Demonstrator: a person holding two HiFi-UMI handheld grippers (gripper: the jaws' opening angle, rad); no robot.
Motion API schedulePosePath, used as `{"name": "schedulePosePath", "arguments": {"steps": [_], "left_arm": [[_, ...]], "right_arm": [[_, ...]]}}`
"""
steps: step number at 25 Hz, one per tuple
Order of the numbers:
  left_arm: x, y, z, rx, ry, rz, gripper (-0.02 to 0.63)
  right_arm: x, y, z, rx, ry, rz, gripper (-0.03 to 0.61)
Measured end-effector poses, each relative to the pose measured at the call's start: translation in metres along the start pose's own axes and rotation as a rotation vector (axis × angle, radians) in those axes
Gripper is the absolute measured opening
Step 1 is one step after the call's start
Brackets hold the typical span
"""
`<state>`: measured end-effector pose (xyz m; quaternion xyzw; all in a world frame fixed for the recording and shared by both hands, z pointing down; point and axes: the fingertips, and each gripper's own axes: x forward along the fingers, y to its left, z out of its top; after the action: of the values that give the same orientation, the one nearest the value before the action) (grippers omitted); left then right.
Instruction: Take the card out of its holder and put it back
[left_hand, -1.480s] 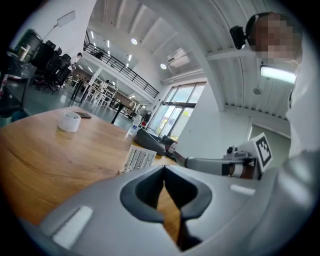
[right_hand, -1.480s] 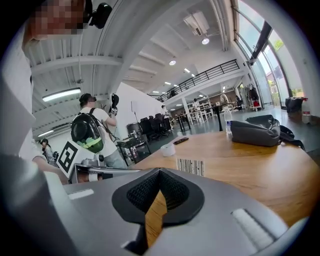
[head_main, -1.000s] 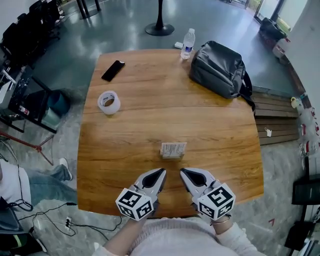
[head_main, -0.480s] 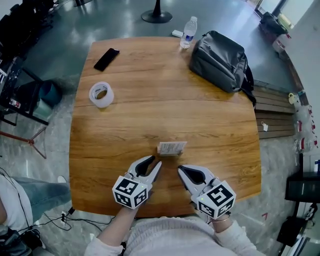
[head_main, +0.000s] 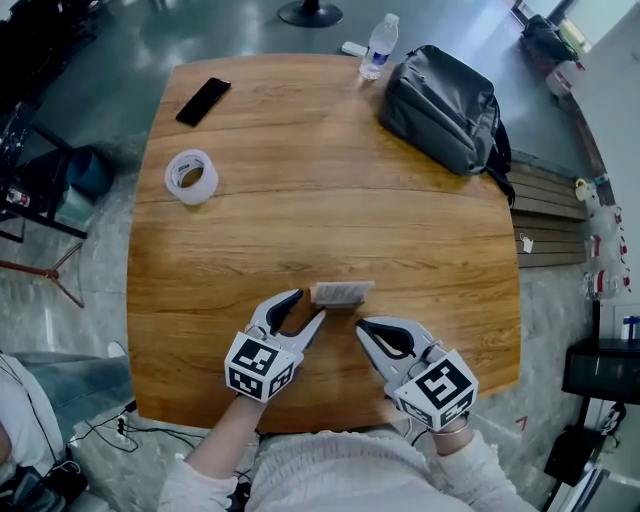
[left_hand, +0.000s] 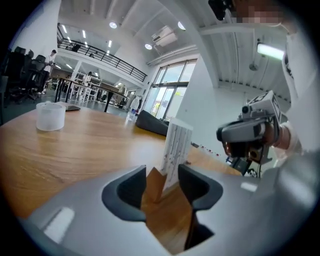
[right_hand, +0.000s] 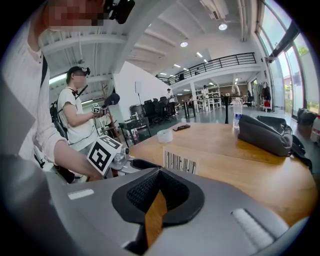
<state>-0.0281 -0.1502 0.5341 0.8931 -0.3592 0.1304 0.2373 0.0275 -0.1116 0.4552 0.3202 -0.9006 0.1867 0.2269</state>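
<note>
A white printed card (head_main: 342, 293) stands upright in a low holder on the wooden table (head_main: 300, 210), near the front edge. My left gripper (head_main: 308, 305) is at the card's left end. Its jaws have just been opening and stand wide. In the left gripper view the card (left_hand: 177, 147) rises edge-on between the open left gripper (left_hand: 162, 175) fingers without touching them, and a brown holder piece (left_hand: 152, 184) sits at its foot. My right gripper (head_main: 364, 330) lies shut just right of and below the card. From the right gripper (right_hand: 159, 172) view the card's barcode (right_hand: 180, 161) faces me.
A tape roll (head_main: 190, 176) and a black phone (head_main: 203, 101) lie at the table's far left. A grey bag (head_main: 445, 95) and a water bottle (head_main: 380, 45) stand at the far right. A person (right_hand: 75, 117) sits beyond the table's left side.
My left gripper has moved forward and down to the card's left end, and its jaws have gone from shut to wide open. The right gripper has crept slightly closer.
</note>
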Motion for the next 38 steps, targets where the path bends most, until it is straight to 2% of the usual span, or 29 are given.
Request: {"name": "schedulePosePath", "arguments": {"steps": [9, 13, 19, 23, 28, 33, 35, 38], "left_arm": [[0.009, -0.001, -0.002, 0.154, 0.066, -0.048, 0.196], [0.011, 0.001, -0.003, 0.158, 0.084, -0.054, 0.176], [0.011, -0.001, -0.008, 0.199, 0.113, -0.082, 0.148], [0.01, 0.001, -0.011, 0.208, 0.123, -0.087, 0.101], [0.011, 0.002, -0.011, 0.203, 0.122, -0.087, 0.098], [0.011, 0.001, -0.011, 0.2, 0.121, -0.09, 0.097], [0.011, 0.002, -0.011, 0.19, 0.12, -0.092, 0.097], [0.011, 0.002, -0.011, 0.182, 0.121, -0.092, 0.095]], "right_arm": [[0.007, -0.005, 0.0, -0.032, 0.032, 0.017, -0.005], [0.007, -0.012, 0.007, -0.117, 0.046, 0.005, -0.005], [0.009, -0.021, 0.019, -0.151, 0.038, 0.005, -0.005], [0.01, -0.027, 0.026, -0.256, 0.049, -0.011, -0.005], [0.009, -0.031, 0.043, -0.401, 0.054, -0.02, -0.005], [0.014, -0.029, 0.054, -0.554, 0.101, 0.002, 0.086], [0.022, -0.026, 0.055, -0.631, 0.119, 0.034, 0.095], [0.033, -0.025, 0.047, -0.755, 0.204, 0.076, 0.097]]}}
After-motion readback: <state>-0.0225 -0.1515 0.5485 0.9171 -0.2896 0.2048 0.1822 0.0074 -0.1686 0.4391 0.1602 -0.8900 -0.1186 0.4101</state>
